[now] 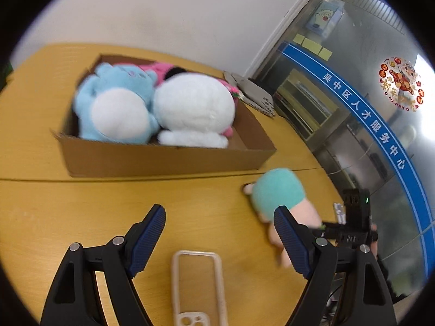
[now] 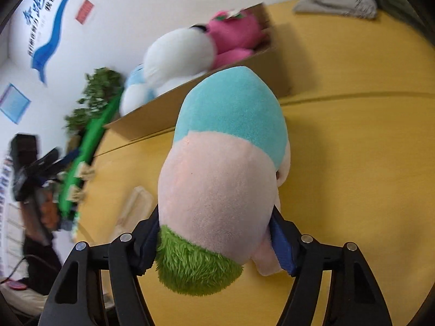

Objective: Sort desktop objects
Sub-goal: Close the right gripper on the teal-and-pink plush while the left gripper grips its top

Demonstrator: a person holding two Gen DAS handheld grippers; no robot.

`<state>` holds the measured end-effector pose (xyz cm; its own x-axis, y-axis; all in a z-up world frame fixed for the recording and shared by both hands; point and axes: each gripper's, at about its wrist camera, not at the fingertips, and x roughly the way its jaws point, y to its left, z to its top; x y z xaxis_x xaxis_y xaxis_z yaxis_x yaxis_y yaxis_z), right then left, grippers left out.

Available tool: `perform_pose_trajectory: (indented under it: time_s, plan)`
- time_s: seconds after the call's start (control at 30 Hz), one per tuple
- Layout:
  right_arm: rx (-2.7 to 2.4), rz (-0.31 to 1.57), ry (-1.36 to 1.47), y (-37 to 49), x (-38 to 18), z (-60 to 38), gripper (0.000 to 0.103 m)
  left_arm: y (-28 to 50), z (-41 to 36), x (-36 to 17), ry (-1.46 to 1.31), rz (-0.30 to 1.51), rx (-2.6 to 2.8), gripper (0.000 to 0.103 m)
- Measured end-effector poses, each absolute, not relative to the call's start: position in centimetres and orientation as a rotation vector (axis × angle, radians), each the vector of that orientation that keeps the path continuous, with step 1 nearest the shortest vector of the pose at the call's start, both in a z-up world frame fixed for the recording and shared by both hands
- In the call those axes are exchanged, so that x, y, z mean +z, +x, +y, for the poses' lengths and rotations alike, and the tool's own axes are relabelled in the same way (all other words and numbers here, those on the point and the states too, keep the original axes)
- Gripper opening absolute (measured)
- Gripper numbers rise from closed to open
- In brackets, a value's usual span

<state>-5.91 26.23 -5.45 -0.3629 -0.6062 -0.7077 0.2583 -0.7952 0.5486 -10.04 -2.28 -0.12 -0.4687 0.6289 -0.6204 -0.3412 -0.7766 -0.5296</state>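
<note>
A cardboard box [image 1: 163, 160] on the yellow table holds a blue plush [image 1: 114, 103], a white plush [image 1: 193, 106] and a pink plush [image 2: 236, 35]. My right gripper [image 2: 214, 231] is shut on a teal, pink and green plush doll [image 2: 225, 168] and holds it above the table in front of the box [image 2: 255, 68]. The doll also shows in the left wrist view [image 1: 277, 193], with the right gripper [image 1: 353, 231] behind it. My left gripper [image 1: 220, 222] is open and empty over a clear phone case [image 1: 198, 285] lying on the table.
A grey folded cloth [image 2: 337, 2] lies at the table's far corner, also seen in the left wrist view [image 1: 252, 92]. A glass partition [image 1: 353, 108] stands to the right of the table. A green plant [image 2: 92, 95] stands beyond the table's left edge.
</note>
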Motion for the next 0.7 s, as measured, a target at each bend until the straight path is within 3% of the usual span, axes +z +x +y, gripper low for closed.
perform_pose_trajectory:
  time_s: [0.3, 0.4, 0.47, 0.57, 0.7]
  plan:
    - [-2.158, -0.489, 1.34, -1.1, -7.4, 22.4, 0.082, -15.6, 8.5, -8.5, -1.366, -0.486, 1.93, 0.083]
    - [-2.168, -0.497, 1.364, -0.9, -7.8, 22.7, 0.089, -15.3, 9.0, -8.5, -1.368, -0.459, 1.941, 0.084]
    - [-2.207, -0.384, 1.376, -0.5, -7.4, 22.1, 0.096, -14.9, 8.8, -8.2, -1.377, -0.424, 1.971, 0.084]
    - [-2.275, -0.241, 1.371, 0.1, -6.0, 21.5, 0.097, -14.4, 7.8, -7.8, -1.396, -0.397, 2.033, 0.083]
    - [-2.392, -0.246, 1.288, 0.7, -2.5, 22.1, 0.099, -14.1, 6.7, -8.3, -1.403, -0.445, 2.027, 0.083]
